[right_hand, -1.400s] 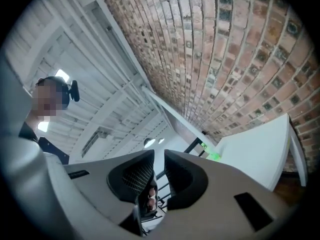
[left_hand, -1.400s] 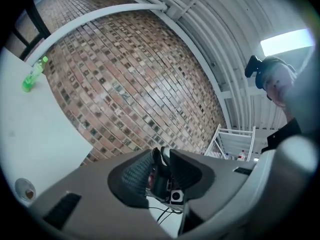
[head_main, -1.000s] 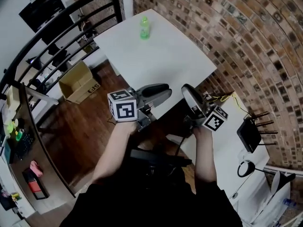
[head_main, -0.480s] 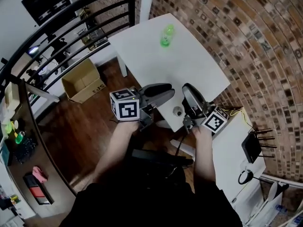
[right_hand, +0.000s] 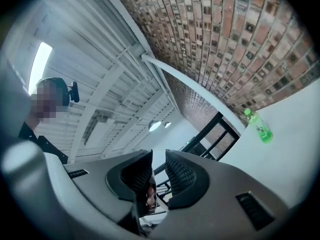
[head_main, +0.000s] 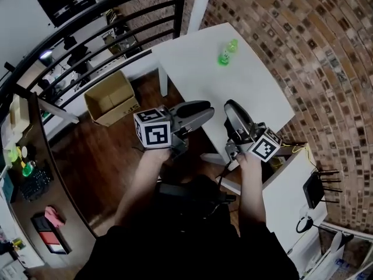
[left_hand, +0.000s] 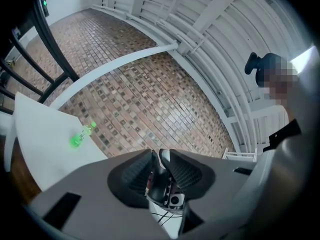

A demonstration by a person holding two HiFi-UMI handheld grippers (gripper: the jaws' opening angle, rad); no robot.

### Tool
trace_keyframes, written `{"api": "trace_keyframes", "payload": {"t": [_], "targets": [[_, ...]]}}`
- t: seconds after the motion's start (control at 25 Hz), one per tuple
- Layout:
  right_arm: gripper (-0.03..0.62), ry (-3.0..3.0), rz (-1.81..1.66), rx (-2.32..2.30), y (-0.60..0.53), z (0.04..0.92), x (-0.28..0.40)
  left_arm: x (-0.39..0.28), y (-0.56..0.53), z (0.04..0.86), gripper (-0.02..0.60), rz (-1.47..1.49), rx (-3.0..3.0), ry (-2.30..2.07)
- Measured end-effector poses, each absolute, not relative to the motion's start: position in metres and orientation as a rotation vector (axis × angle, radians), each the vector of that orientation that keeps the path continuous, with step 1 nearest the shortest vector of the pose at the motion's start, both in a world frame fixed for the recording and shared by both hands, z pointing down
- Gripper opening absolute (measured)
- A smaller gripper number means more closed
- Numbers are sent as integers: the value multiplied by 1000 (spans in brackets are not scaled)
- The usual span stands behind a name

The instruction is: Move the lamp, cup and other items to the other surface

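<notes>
A green bottle (head_main: 226,53) lies on the far part of the white table (head_main: 245,92); it also shows as the bottle (left_hand: 79,138) in the left gripper view and the bottle (right_hand: 259,127) in the right gripper view. Both grippers are held side by side at the table's near edge, pointing toward it. My left gripper (head_main: 205,111) has its jaws together with nothing in them. My right gripper (head_main: 228,108) stands open; its jaws have just been opening and nothing is between them. A black ring-shaped lamp (head_main: 303,223) and a black router (head_main: 317,185) sit on a second white desk (head_main: 285,194) at the lower right.
A brick wall (head_main: 315,57) runs behind both white surfaces. An open cardboard box (head_main: 111,98) stands on the wooden floor left of the table, with a black railing (head_main: 87,31) behind it. A dark shelf (head_main: 29,174) with small items is at the far left.
The white table and bottle have shifted up and to the right in the head view, and the second desk has slid toward the lower right corner. Both grippers keep their place in the view.
</notes>
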State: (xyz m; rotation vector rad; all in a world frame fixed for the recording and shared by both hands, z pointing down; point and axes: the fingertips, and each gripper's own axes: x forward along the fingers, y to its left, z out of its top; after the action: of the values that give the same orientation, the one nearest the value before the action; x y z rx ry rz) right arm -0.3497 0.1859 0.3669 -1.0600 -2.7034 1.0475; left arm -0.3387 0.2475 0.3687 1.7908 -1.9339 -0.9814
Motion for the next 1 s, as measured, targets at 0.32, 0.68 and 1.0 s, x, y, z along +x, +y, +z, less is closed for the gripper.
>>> {"api": "trace_keyframes", "payload": {"t": [0.32,0.68,1.0], "targets": [[118,-2666,1023,-1112,230,369,-377,-365,288,373,150,-1014,1754,-1971],[118,-2593,1134,-1200,227,381,-443,-428,287,383,150,-962,1695,-2029],[123,-2594,1214,-1204,183,383,-530,-513,243,380,150,-881,1685,-2035]]}}
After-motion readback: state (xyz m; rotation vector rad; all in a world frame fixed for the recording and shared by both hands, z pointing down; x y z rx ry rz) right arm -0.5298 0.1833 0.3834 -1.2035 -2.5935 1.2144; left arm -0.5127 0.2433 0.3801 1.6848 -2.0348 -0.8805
